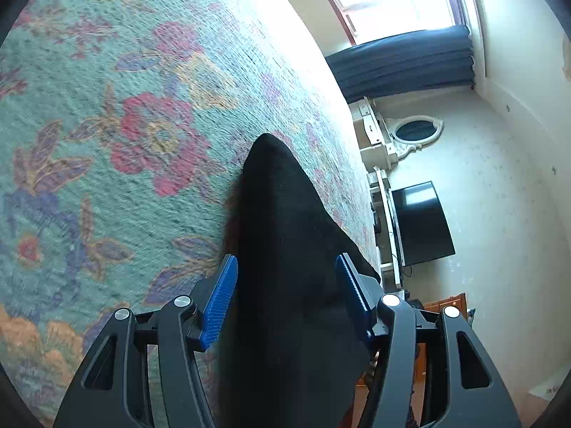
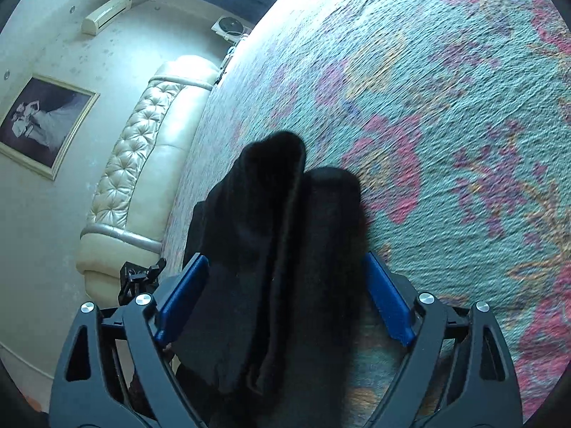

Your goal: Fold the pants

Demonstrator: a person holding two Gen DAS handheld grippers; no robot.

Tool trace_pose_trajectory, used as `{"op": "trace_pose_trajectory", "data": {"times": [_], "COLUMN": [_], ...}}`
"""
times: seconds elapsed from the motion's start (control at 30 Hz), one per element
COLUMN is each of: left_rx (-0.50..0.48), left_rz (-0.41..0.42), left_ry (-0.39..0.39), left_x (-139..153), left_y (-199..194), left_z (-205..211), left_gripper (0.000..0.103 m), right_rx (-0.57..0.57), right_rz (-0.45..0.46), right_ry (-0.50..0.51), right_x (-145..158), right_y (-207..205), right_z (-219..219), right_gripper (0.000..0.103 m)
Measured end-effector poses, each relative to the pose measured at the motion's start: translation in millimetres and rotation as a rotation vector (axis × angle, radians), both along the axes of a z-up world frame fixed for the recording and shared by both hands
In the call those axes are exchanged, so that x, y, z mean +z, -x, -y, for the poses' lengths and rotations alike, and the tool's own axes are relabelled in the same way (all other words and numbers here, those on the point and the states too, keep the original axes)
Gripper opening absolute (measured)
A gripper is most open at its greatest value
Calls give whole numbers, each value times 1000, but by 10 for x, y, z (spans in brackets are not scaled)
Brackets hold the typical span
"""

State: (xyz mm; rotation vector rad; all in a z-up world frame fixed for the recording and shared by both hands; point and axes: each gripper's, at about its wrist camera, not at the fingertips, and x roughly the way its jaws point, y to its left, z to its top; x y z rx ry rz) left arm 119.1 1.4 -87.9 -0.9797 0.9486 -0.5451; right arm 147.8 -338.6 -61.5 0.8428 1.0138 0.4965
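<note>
Black pants (image 1: 278, 196) lie on a floral teal bed cover (image 1: 107, 107), bunched into a narrow strip running away from the camera. My left gripper (image 1: 285, 260) is open; the strip passes between its blue pads (image 1: 221, 299), which stand on either side without squeezing it. In the right wrist view the pants (image 2: 271, 185) show as two rounded folded layers side by side on the cover (image 2: 446, 107). My right gripper (image 2: 285, 258) is open wide around them, with its right pad (image 2: 387, 299) set apart from the cloth.
The bed edge runs close to the pants in both views. Beyond it stand a television (image 1: 421, 221), an oval mirror (image 1: 415, 130) and a dark curtain (image 1: 403, 60). A tufted cream headboard (image 2: 142, 149) and a framed picture (image 2: 43, 121) are on the other side.
</note>
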Motion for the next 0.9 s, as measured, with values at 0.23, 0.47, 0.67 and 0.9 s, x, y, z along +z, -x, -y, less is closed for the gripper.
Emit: {"op": "trace_pose_trajectory", "data": {"times": [0.23,0.47,0.67,0.9], "left_rx": [-90,-122,-105,-79], "left_rz": [-53,-21,9,14], "left_ry": [-96,-240,-348,-404], "left_x": [-103,-77,56,103], "left_y": [-525,-583,-573,-693], "left_z": [329,514,579,404], "left_gripper": [57,38,31,31], "right_rx": [40,82,55,63], "right_rz": [-12,12,42,44], "right_ry": [8,40,63,51], "right_x": [-60,-110,-57,-42], "right_y": [-409,-387,-392,-605], "right_z": [-91,-255,-355,-673], "right_gripper": [90,50,48,48]}}
